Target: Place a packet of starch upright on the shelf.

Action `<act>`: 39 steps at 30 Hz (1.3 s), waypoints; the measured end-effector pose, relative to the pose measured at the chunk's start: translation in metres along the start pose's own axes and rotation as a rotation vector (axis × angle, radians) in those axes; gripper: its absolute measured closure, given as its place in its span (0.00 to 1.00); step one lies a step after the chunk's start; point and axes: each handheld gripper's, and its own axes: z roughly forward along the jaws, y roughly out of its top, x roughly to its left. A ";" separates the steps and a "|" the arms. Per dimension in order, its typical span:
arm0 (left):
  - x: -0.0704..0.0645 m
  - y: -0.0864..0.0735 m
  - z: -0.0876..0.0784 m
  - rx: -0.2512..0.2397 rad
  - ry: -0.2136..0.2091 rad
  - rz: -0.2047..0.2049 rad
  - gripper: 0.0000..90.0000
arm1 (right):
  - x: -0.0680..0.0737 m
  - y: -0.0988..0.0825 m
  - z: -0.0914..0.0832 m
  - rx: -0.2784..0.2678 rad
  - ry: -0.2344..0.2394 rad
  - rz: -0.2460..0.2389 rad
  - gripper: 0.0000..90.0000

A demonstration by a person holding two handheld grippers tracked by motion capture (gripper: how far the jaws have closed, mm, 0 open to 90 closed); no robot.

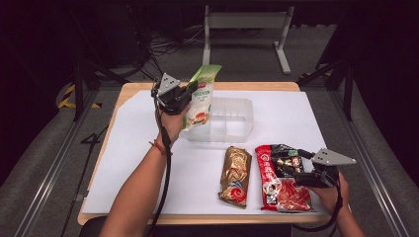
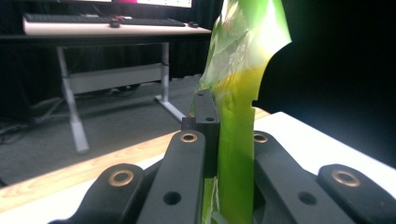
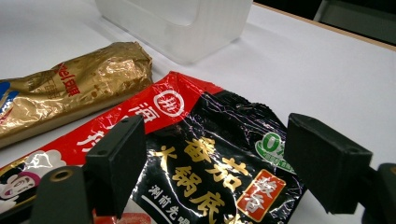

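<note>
Left gripper (image 1: 190, 94), raised above the table's far left part, is clamped on the upper edge of a green-and-white snack bag (image 1: 201, 98); in the left gripper view the jaws pinch the green film (image 2: 236, 154) flat between them. The bag hangs upright in the air, just beside and partly over the left end of the clear plastic bin (image 1: 237, 129), not yet lowered into it. The bin appears to hold nothing so far.

Centre of the white mat (image 1: 143, 173): a gold foil packet (image 1: 235, 175) lies flat, untouched, in front of the bin. Just to its right lies a red-and-black sachet (image 1: 281, 180), also flat on the mat.

Right gripper (image 1: 295, 165) rests low at the sachet's right edge with its jaws apart; in the right gripper view they stand on either side of the sachet (image 3: 210, 154) without pressing on it.

Assessment: packing of the bin is at an early stage. One item is in transit, none is deposited, two remain on the mat, the sachet likely next.
</note>
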 end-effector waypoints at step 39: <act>0.001 -0.031 0.033 0.032 0.033 0.087 0.95 | 0.003 -0.001 0.002 0.019 0.001 -0.017 0.25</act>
